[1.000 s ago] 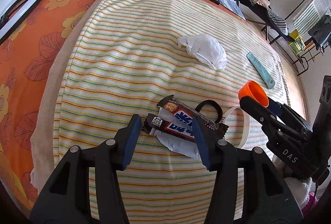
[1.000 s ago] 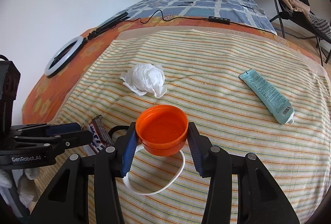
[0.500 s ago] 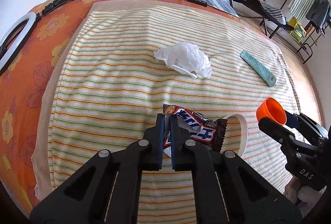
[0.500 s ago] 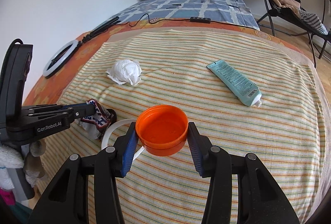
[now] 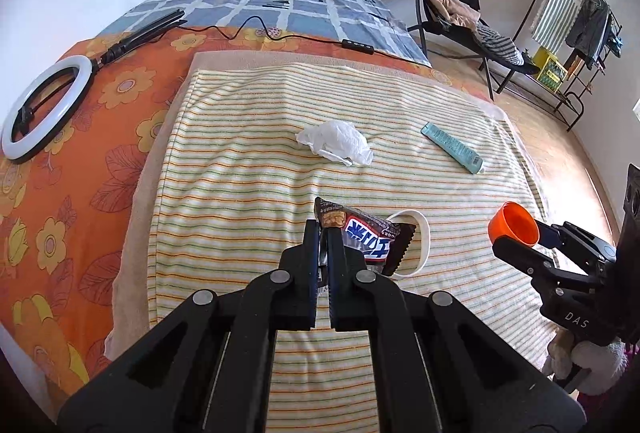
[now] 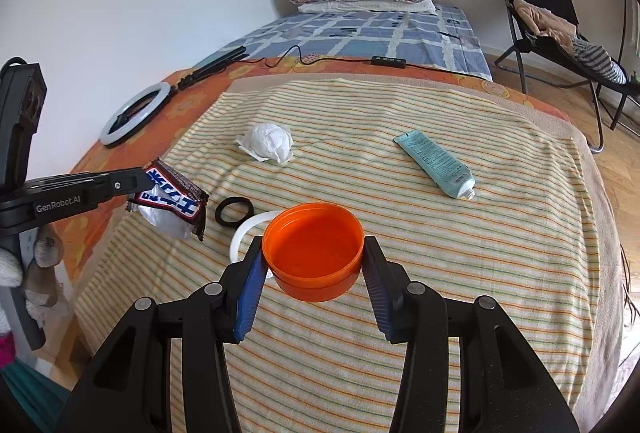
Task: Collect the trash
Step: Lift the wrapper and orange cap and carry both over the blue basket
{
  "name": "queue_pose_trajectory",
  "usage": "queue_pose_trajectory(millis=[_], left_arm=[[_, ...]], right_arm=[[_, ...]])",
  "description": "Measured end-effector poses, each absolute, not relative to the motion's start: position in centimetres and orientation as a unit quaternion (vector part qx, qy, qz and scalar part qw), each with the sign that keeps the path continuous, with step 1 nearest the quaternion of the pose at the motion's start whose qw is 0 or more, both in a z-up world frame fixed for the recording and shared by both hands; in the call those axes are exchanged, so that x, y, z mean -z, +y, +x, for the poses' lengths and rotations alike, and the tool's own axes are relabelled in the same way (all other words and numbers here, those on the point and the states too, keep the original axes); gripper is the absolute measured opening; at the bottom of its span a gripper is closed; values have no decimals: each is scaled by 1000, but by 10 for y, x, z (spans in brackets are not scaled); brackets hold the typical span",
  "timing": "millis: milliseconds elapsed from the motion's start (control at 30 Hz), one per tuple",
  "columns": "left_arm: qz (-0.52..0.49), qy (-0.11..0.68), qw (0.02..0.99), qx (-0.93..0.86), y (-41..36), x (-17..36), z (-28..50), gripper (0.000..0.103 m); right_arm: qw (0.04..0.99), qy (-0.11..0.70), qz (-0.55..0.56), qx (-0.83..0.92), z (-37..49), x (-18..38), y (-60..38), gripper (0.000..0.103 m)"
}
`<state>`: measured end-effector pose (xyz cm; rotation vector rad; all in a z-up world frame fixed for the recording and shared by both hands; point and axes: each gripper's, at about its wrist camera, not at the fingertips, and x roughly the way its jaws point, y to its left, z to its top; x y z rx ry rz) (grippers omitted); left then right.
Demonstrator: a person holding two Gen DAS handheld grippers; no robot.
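Your left tongs (image 5: 324, 233) are now gripping the candy wrapper (image 5: 362, 239) and lifting it clear of the striped towel (image 5: 240, 193); a second ago they were straddling it, still wide apart. Your right tongs (image 6: 314, 265) are clamping the orange cup (image 6: 314, 251) (your bin, I am guessing) at 3 o'clock of the wrapper. The crumpled tissue (image 5: 336, 143) and tube (image 5: 452, 147) are waiting at 12 and 1 o'clock.

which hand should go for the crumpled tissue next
Neither is free: the left tool is shut on the candy wrapper and the right tool on the orange cup. Once emptied, the left looks better placed, since the tissue lies on its side of the striped towel.
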<state>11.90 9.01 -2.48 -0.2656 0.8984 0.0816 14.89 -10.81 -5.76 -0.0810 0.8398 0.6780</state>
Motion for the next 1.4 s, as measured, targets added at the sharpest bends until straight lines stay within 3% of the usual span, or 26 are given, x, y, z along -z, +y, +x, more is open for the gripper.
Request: queue_pose_trajectory(millis=[667,1400], left_arm=[[-74,435,897,24,20,6,-2,1],[-31,497,866,49,-25,71,-79,1]], right_arm=[[845,405,-70,-342,29,35,-146,45],[804,462,-100,-361,-64,80,-172,46]])
